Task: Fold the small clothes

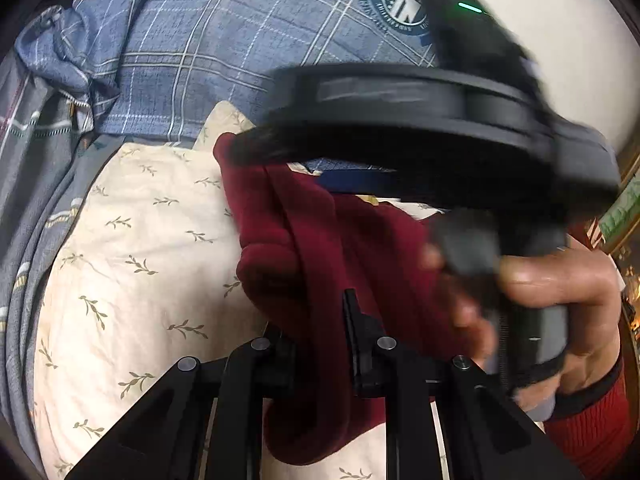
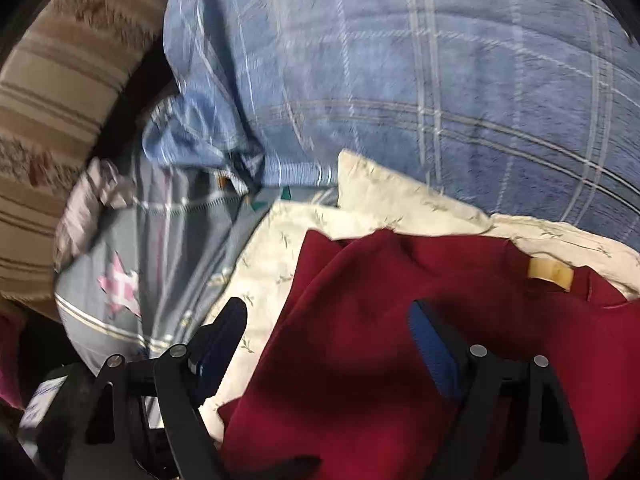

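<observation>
You have one dark red garment (image 1: pixel 320 240) before you, a soft knit piece bunched into thick folds on the cream leaf-print sheet (image 1: pixel 132 248). From the right wrist view the garment (image 2: pixel 380 340) spreads wider and smoother, a tan label (image 2: pixel 550 274) showing at its far edge, one corner lying over the sheet (image 2: pixel 272 252).
</observation>
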`<state>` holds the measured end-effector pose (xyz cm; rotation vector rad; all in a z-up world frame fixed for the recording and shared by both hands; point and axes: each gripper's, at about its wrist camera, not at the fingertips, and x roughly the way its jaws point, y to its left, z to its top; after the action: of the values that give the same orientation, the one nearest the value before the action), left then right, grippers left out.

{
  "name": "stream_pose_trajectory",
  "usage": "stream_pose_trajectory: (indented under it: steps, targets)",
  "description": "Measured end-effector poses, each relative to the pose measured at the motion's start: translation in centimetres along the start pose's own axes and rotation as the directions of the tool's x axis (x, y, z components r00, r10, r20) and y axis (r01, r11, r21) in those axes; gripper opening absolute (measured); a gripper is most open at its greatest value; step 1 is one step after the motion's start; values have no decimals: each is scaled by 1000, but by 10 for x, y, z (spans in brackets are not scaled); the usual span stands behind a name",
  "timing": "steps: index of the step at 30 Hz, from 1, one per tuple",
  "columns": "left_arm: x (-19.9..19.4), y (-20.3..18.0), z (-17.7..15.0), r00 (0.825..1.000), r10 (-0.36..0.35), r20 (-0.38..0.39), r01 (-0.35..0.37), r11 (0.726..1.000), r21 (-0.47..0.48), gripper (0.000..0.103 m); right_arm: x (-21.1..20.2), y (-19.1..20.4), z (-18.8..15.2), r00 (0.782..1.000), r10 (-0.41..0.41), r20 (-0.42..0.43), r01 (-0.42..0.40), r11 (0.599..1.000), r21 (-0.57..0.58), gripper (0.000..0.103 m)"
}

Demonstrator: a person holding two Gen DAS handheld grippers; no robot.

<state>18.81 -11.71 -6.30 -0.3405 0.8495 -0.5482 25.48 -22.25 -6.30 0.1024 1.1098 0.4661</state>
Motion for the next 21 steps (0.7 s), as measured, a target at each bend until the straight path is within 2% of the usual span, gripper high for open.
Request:
stream_pose_trajectory:
  steps: [4, 6, 7, 8, 9, 10, 12, 14, 16, 21]
  targets:
    - [-1, -3, -2, 1000, 8, 2, -8, 1000, 11, 16, 27, 11, 5, 995, -59, -78, 55, 997, -53, 84]
    - [0, -5, -3, 1000, 21, 2, -21, 1000, 21, 16, 47, 17, 4, 983, -104, -150, 88, 990, -105, 84]
    - [0, -6, -3, 1000, 29, 1, -29, 999, 29, 16, 51, 18, 2, 980, -124, -156, 104, 986, -128, 83]
    - [0, -7, -3, 999, 33, 0, -33, 999, 33, 16, 53, 19, -1, 978, -146, -147, 124, 981, -147, 74]
    - [0, -7, -3, 1000, 29, -1, -29, 999, 34, 16, 51, 19, -5, 977, -174, -120, 153, 974, -165, 54]
    - [0, -8, -2, 1000, 19, 0, -19, 999, 33, 16, 49, 18, -8, 979, -178, -103, 158, 972, -171, 46]
    - [-4, -14, -1, 1000, -13, 7, 13, 999, 39, 16, 27, 9, -16, 991, -127, -37, 120, 983, -136, 27]
    - [-5, -19, 0, 999, -43, 14, 42, 998, 49, 16, -4, -3, -25, 998, -62, 22, 63, 995, -72, 20]
    - [-8, -34, 1, 997, -77, 16, 76, 995, 65, 16, -38, -12, -34, 997, -8, 76, 10, 1000, -27, 18]
    - [-1, -90, 9, 988, -153, 0, 151, 978, 142, 16, -119, -35, -54, 981, 42, 189, -52, 997, 49, 17]
